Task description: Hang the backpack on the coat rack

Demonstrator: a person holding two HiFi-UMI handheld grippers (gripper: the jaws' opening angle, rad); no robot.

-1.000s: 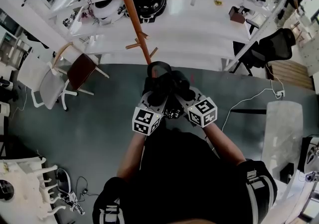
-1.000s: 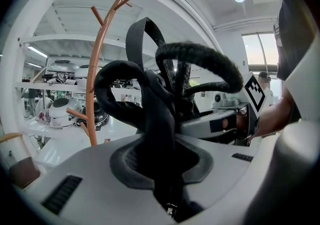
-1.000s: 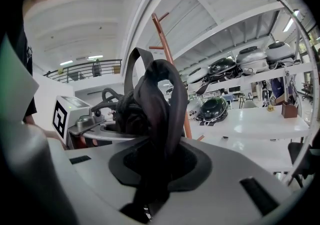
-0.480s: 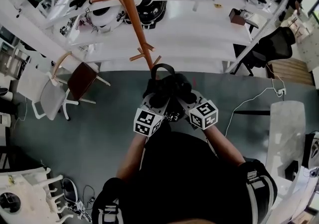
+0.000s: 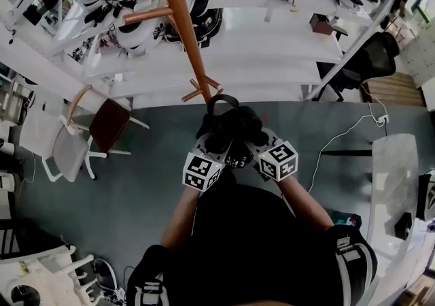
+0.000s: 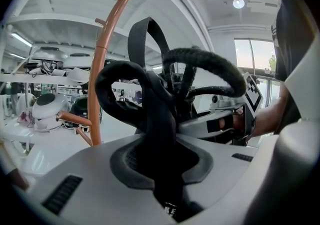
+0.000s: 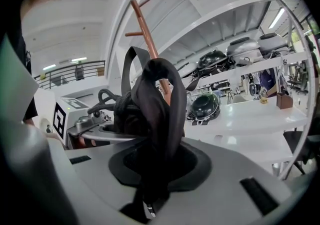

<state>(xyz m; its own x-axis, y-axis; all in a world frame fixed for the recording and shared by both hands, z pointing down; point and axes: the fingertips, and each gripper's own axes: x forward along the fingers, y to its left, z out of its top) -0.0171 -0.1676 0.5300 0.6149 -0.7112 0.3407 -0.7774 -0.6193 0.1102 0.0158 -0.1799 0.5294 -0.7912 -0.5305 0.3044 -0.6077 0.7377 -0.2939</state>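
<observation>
A black backpack (image 5: 234, 230) hangs below both grippers, in front of the person's body. My left gripper (image 5: 211, 141) is shut on one black strap (image 6: 150, 119), and my right gripper (image 5: 255, 140) is shut on the other strap (image 7: 160, 114). The bag's top loop (image 5: 223, 102) stands up between them, close to the lower pegs (image 5: 202, 87) of the brown wooden coat rack (image 5: 187, 32). In the left gripper view the coat rack (image 6: 100, 69) rises at the left with short pegs. The coat rack (image 7: 146, 34) shows behind the straps in the right gripper view.
White shelving (image 5: 272, 32) with several helmets stands behind the rack. A brown-seated chair (image 5: 109, 117) and a grey chair (image 5: 64, 145) are at the left. A black office chair (image 5: 367, 63) and a white table (image 5: 391, 189) are at the right, with a cable (image 5: 340, 138) on the grey floor.
Both grippers have carried the backpack forward toward the coat rack. The top loop now sits nearer the rack's lower pegs.
</observation>
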